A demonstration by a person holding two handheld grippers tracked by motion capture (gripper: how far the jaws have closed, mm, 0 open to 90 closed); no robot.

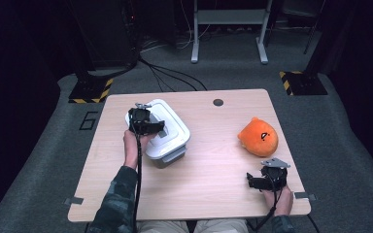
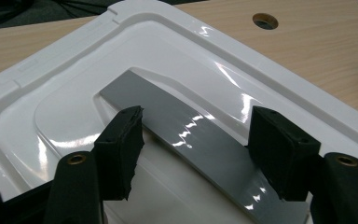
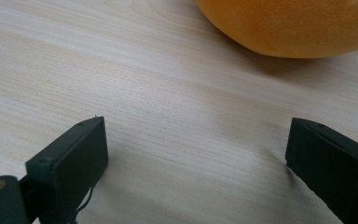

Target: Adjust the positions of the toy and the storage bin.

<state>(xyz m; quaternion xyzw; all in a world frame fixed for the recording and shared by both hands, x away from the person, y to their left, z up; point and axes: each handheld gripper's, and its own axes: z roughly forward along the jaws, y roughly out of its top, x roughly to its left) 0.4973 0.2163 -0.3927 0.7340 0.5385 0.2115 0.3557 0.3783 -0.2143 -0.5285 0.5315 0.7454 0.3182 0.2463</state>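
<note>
2 left tongs (image 2: 193, 140) jaws straddle grey handle (image 2: 200, 144) on white lid (image 2: 98, 70).

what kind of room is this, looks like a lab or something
Probably a lab or test room set up for recording. A lone wooden table stands on grey carpet, hazard-striped stand bases flank it, and cables run across the floor towards dark equipment behind.
</note>
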